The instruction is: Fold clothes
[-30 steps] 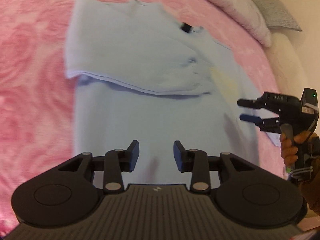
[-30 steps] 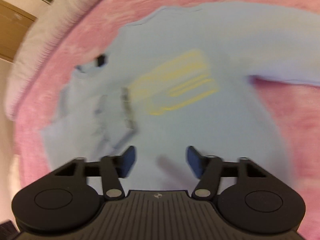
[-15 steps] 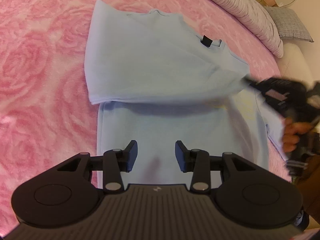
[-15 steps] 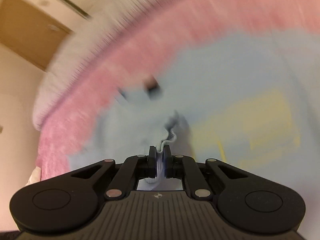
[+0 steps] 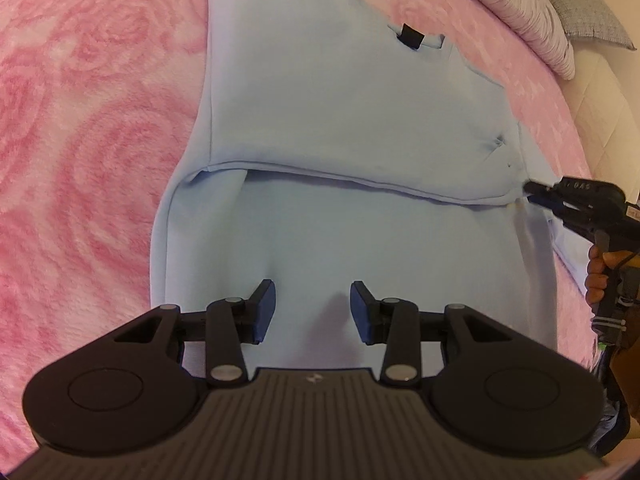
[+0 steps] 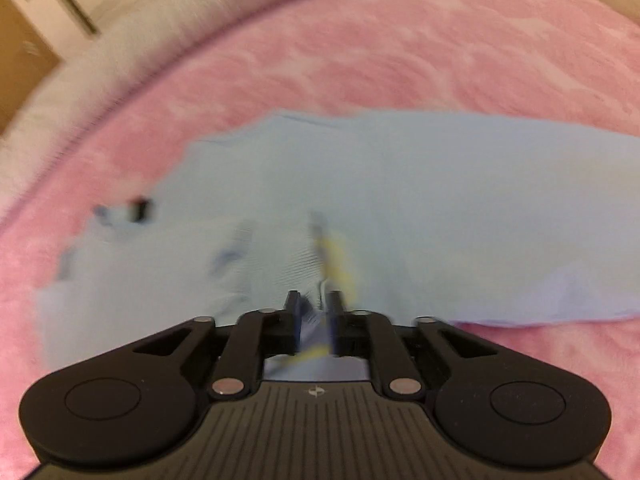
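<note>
A light blue shirt [image 5: 340, 120] lies on the pink bed cover, its upper part folded over in a flap with a black neck label [image 5: 412, 36]. My left gripper [image 5: 312, 300] hangs open over the shirt's lower part, nothing between its fingers. My right gripper [image 5: 534, 194] is at the flap's right corner, held by a hand [image 5: 598, 276]. In the blurred right wrist view the right gripper [image 6: 314, 308] has its jaws opening, a narrow gap between them with shirt [image 6: 440, 200] fabric and a bit of yellow print [image 6: 336, 256] still in it.
The pink rose-patterned bed cover [image 5: 80, 120] spreads wide to the left of the shirt. A striped pillow [image 5: 520, 4] and a grey pillow [image 5: 580, 16] lie at the far right edge. A wooden door [image 6: 20, 64] shows beyond the bed.
The right gripper shut on the shirt's edge and drew the flap across, covering most of the yellow print; its jaws have since parted a little. The left gripper sank closer to the shirt.
</note>
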Demonstrator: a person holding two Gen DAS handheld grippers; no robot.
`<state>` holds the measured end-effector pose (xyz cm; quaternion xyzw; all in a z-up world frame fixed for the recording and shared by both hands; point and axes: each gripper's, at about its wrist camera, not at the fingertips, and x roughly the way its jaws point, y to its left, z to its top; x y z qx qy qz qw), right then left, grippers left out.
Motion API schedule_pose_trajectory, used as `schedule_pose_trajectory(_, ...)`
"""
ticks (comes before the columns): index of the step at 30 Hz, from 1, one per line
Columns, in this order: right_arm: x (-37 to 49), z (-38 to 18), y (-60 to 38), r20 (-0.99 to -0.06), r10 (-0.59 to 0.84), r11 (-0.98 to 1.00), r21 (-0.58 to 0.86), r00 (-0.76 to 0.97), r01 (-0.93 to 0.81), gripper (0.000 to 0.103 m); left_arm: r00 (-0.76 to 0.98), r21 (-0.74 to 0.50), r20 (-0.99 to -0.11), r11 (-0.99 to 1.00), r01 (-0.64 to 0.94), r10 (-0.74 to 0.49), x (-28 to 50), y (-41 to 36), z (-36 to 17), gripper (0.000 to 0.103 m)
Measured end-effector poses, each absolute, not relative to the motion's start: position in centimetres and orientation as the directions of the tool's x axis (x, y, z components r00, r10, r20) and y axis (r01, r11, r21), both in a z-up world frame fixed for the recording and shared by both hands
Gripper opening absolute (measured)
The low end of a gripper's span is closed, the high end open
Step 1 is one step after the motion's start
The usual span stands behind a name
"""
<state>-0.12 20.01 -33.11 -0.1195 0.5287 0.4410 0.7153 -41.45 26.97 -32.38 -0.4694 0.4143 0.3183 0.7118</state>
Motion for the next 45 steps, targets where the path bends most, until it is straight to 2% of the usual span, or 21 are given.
schedule_pose_trajectory(3, 1.7, -33.1, 17.3, -0.869, 0.487, 0.648, 0.291, 0.089, -0.704, 0.023, 0.436, -0.385, -0.898, 0.370, -0.846, 0.061, -40.7, 26.8, -32.0, 0.035)
schedule_pose_trajectory(5, 4.1, -33.2, 14.0, -0.850, 0.526, 0.694, 0.400, 0.042, -0.599, 0.023, 0.433, -0.383, -0.900, 0.375, -0.844, 0.055, -40.3, 26.6, -31.9, 0.035)
schedule_pose_trajectory(6, 5.3, -33.3, 12.3, -0.844, 0.535, 0.724, 0.437, 0.035, -0.534, 0.028, 0.433, -0.383, -0.900, 0.379, -0.843, 0.053, -39.9, 26.5, -31.7, 0.035)
schedule_pose_trajectory(7, 6.7, -33.4, 10.2, -0.852, 0.521, 0.770, 0.441, 0.055, -0.460, 0.042, 0.434, -0.384, -0.899, 0.385, -0.840, 0.051, -39.4, 26.3, -31.5, 0.036)
schedule_pose_trajectory(8, 8.0, -33.7, 8.3, -0.855, 0.512, 0.805, 0.445, 0.081, -0.392, 0.044, 0.436, -0.385, -0.899, 0.389, -0.837, 0.049, -39.0, 26.2, -31.4, 0.036)
schedule_pose_trajectory(12, 13.7, -34.8, -0.9, -0.842, 0.506, 0.862, 0.501, 0.188, -0.079, 0.044, 0.442, -0.386, -0.896, 0.407, -0.828, 0.048, -37.2, 25.8, -30.8, 0.038)
schedule_pose_trajectory(16, 17.6, -35.3, -7.4, -0.787, 0.529, 0.800, 0.588, 0.318, 0.124, 0.046, 0.436, -0.374, -0.898, 0.419, -0.827, 0.058, -35.1, 25.7, -30.6, 0.039)
schedule_pose_trajectory(22, 21.7, -37.1, -9.8, -0.751, 0.550, 0.743, 0.640, 0.365, 0.197, 0.051, 0.441, -0.373, -0.895, 0.430, -0.822, 0.067, -32.5, 25.2, -30.1, 0.041)
schedule_pose_trajectory(24, 22.6, -37.2, -9.5, -0.737, 0.566, 0.728, 0.657, 0.370, 0.194, 0.047, 0.443, -0.374, -0.894, 0.434, -0.820, 0.068, -31.8, 24.9, -30.0, 0.041)
schedule_pose_trajectory(25, 23.0, -36.9, -8.7, -0.750, 0.559, 0.755, 0.637, 0.353, 0.156, 0.022, 0.444, -0.375, -0.893, 0.431, -0.821, 0.068, -31.8, 24.8, -29.9, 0.041)
schedule_pose_trajectory(26, 23.1, -36.6, -8.2, -0.754, 0.561, 0.768, 0.628, 0.342, 0.123, 0.017, 0.446, -0.379, -0.892, 0.426, -0.822, 0.068, -31.9, 24.7, -29.8, 0.041)
schedule_pose_trajectory(28, 22.8, -34.8, -6.5, -0.707, 0.607, 0.750, 0.660, 0.362, 0.033, 0.015, 0.452, -0.386, -0.889, 0.414, -0.824, 0.072, -32.3, 24.4, -29.4, 0.041)
schedule_pose_trajectory(32, 16.6, -27.6, 0.9, -0.604, 0.744, 0.663, 0.612, 0.287, -0.432, 0.015, 0.476, -0.419, -0.875, 0.358, -0.835, 0.086, -33.9, 24.2, -29.0, 0.041)
schedule_pose_trajectory(34, 12.6, -25.2, 4.5, -0.583, 0.792, 0.555, 0.561, 0.184, -0.614, 0.015, 0.485, -0.434, -0.869, 0.326, -0.840, 0.093, -34.7, 24.1, -28.9, 0.041)
schedule_pose_trajectory(36, 7.7, -24.2, 8.0, -0.591, 0.806, 0.415, 0.525, 0.032, -0.743, 0.018, 0.494, -0.448, -0.864, 0.300, -0.842, 0.099, -35.2, 23.9, -28.8, 0.041)
schedule_pose_trajectory(37, 5.5, -24.5, 9.4, -0.611, 0.791, 0.370, 0.511, -0.026, -0.776, 0.024, 0.500, -0.455, -0.860, 0.289, -0.842, 0.101, -35.5, 23.9, -28.7, 0.041)
schedule_pose_trajectory(38, 3.5, -25.0, 10.6, -0.635, 0.769, 0.332, 0.498, -0.076, -0.801, 0.044, 0.507, -0.465, -0.856, 0.279, -0.841, 0.102, -35.8, 23.8, -28.7, 0.041)
schedule_pose_trajectory(39, 1.6, -25.8, 11.6, -0.679, 0.726, 0.314, 0.471, -0.112, -0.825, 0.054, 0.512, -0.472, -0.853, 0.268, -0.840, 0.102, -35.9, 23.6, -28.7, 0.041)
schedule_pose_trajectory(40, 0.3, -26.6, 12.2, -0.720, 0.683, 0.312, 0.441, -0.123, -0.842, 0.061, 0.517, -0.479, -0.850, 0.257, -0.839, 0.103, -36.1, 23.5, -28.7, 0.041)
schedule_pose_trajectory(42, -1.3, -28.4, 12.5, -0.793, 0.590, 0.318, 0.397, -0.148, -0.861, 0.059, 0.530, -0.498, -0.842, 0.232, -0.835, 0.099, -36.4, 23.3, -28.9, 0.041)
schedule_pose_trajectory(45, -1.1, -29.7, 10.2, -0.857, 0.500, 0.393, 0.351, -0.123, -0.850, 0.059, 0.549, -0.528, -0.831, 0.188, -0.828, 0.084, -36.0, 23.1, -29.8, 0.042)
